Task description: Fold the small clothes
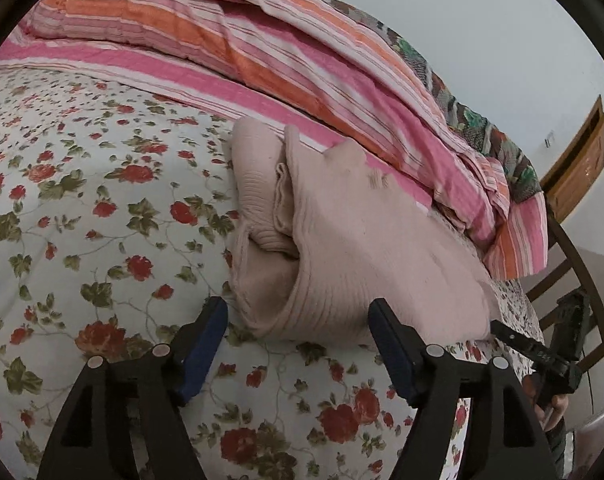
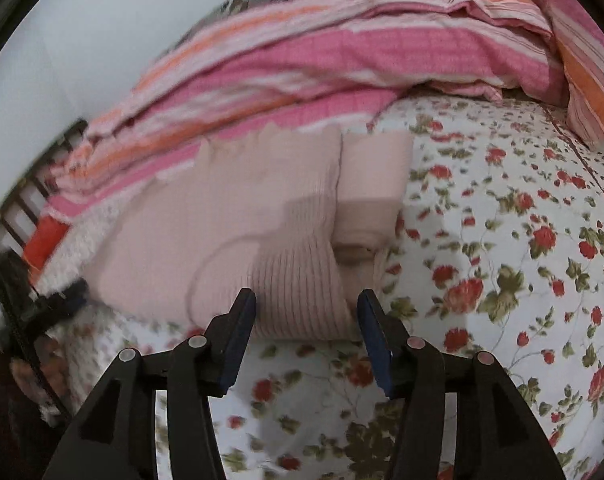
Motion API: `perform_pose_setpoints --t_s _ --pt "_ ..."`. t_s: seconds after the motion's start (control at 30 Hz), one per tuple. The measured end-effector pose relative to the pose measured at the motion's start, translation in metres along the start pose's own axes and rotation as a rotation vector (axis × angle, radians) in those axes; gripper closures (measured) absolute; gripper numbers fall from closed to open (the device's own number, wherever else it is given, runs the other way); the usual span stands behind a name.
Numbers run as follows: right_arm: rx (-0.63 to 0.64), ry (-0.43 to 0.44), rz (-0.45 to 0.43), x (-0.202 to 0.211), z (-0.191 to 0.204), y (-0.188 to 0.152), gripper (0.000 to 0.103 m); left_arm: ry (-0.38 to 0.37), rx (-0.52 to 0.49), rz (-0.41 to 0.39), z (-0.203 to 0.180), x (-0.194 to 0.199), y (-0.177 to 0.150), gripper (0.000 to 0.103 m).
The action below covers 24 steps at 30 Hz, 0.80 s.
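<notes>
**Pink knit half-folded, both grippers empty**

The pale pink ribbed sweater [image 1: 342,248] lies bunched on the floral bedsheet [image 1: 82,220], with a folded panel lying over a rolled inner layer. In the left wrist view it sits from the centre toward 3 o'clock; in the right wrist view it fills the centre and spreads toward 9 o'clock. Its far edge touches the pink-and-orange striped quilt [image 1: 222,52], heaped at 12 o'clock. A dark bed frame [image 2: 18,216] shows at 9 o'clock in the right wrist view, which is blurred.

The left gripper [image 1: 298,312] hangs at 6 o'clock with its jaws spread wide, holding nothing, the sweater's near hem just between the fingertips. The right gripper [image 2: 308,300] is likewise spread and empty, its tips straddling the ribbed near edge.

Judging by the lumpy, partly doubled cloth, the fold is midway: one pass looks made, but the bundle is not flat or squared. The next move probably calls for each claw to pinch a near corner of the top layer only, then carry it across evenly; catching the rolled layer beneath would drag the whole bundle.
</notes>
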State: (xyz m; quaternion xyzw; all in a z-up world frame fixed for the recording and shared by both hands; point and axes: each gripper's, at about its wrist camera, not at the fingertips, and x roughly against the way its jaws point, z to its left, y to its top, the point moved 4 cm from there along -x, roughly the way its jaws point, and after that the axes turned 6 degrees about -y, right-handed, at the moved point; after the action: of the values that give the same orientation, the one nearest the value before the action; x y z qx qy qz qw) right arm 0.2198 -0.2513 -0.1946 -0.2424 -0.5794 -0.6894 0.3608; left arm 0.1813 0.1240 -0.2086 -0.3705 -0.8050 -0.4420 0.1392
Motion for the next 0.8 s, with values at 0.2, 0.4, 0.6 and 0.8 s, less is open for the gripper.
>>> perform_pose_setpoints --t_s 0.2,0.4,0.6,0.8 --pt "-0.057 0.017 0.013 -0.006 -0.009 -0.003 0.044 -0.001 0.011 -0.002 -0.004 -0.014 0.007 0.031" --pt "-0.087 -0.002 0.015 -0.017 -0.009 0.003 0.04 -0.016 0.044 0.003 -0.007 -0.035 0.022 0.03" --pt "-0.091 -0.025 0.018 -0.027 -0.008 0.014 0.038 -0.026 0.059 0.007 -0.011 -0.049 0.031 0.03" --pt "-0.116 -0.004 0.019 -0.033 -0.012 0.02 0.036 -0.042 0.063 0.009 -0.012 -0.048 0.03 0.031"
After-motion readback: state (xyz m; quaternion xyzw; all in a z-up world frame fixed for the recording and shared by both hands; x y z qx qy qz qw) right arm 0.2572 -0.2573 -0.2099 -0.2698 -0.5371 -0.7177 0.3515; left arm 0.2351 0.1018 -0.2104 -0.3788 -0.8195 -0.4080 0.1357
